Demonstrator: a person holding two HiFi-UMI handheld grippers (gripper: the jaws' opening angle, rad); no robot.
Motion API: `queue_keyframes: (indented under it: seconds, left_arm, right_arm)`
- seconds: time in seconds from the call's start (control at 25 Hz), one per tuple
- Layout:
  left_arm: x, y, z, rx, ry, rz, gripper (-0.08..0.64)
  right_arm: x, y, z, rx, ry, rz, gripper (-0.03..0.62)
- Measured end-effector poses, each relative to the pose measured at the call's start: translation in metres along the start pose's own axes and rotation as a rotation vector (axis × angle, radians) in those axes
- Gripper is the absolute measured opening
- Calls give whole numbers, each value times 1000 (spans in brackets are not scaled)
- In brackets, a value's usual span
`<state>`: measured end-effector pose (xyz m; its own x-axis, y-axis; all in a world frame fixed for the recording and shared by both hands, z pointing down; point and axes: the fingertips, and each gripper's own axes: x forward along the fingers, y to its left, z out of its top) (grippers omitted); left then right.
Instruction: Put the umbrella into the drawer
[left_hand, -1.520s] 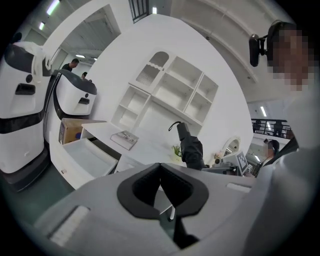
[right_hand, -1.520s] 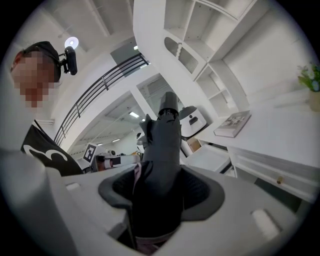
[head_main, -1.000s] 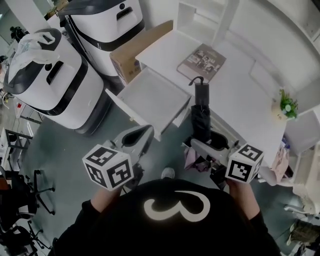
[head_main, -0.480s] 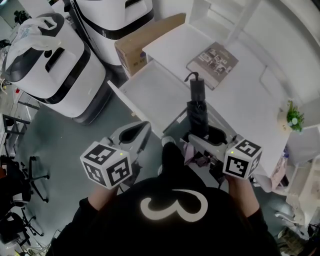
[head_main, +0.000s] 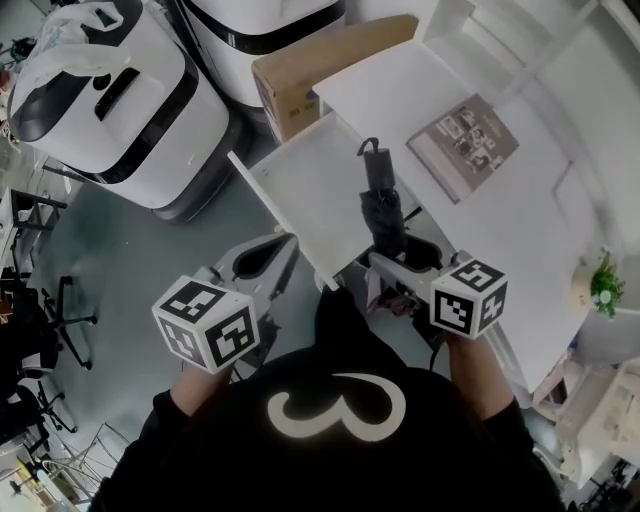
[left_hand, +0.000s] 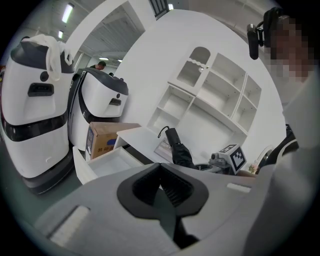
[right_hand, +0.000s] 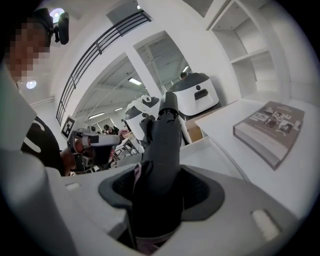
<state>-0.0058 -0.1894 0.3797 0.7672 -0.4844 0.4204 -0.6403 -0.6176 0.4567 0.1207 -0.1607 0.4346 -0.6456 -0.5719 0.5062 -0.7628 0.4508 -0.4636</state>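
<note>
A black folded umbrella (head_main: 383, 210) with a hooked handle sticks out of my right gripper (head_main: 402, 262), which is shut on its lower part. Its tip end hangs over the right side of the open white drawer (head_main: 310, 190) under the desk. In the right gripper view the umbrella (right_hand: 162, 140) fills the space between the jaws of the right gripper (right_hand: 160, 175). My left gripper (head_main: 285, 245) is shut and holds nothing, to the left of the drawer's front corner. From the left gripper (left_hand: 161, 172) I see the drawer (left_hand: 107, 162) and the umbrella (left_hand: 177, 150) ahead.
A book (head_main: 465, 135) lies on the white desk (head_main: 500, 230). A cardboard box (head_main: 310, 70) stands behind the drawer. Two large white machines (head_main: 120, 100) stand at the left on the grey floor. A small plant (head_main: 605, 285) sits at the desk's right end.
Both grippers have moved forward and down toward the drawer. The umbrella in the right gripper has gone from the desk's edge to over the drawer's right side.
</note>
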Motion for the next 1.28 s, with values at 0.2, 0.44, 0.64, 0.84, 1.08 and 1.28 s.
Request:
queue_keyframes:
  seconds: [0.2, 0.44, 0.64, 0.84, 1.08, 1.28]
  left_arm:
    - [12, 32, 17, -45, 1, 55, 9]
    - [16, 71, 32, -87, -14, 135, 9]
    - [15, 99, 32, -135, -20, 187, 9]
    - [15, 123, 28, -179, -20, 229, 9]
    - [21, 138, 20, -209, 0, 250, 9]
    - [25, 152, 14, -232, 19, 270, 9]
  right_arm:
    - [48, -23, 11, -20, 98, 24, 236]
    - [101, -46, 10, -71, 215, 41, 236]
    - [143, -61, 0, -88, 307, 47, 237]
    - [179, -80, -16, -93, 386, 21, 236]
    - [211, -109, -40, -91, 476, -9, 236]
    - [231, -133, -55, -99, 553, -49, 236]
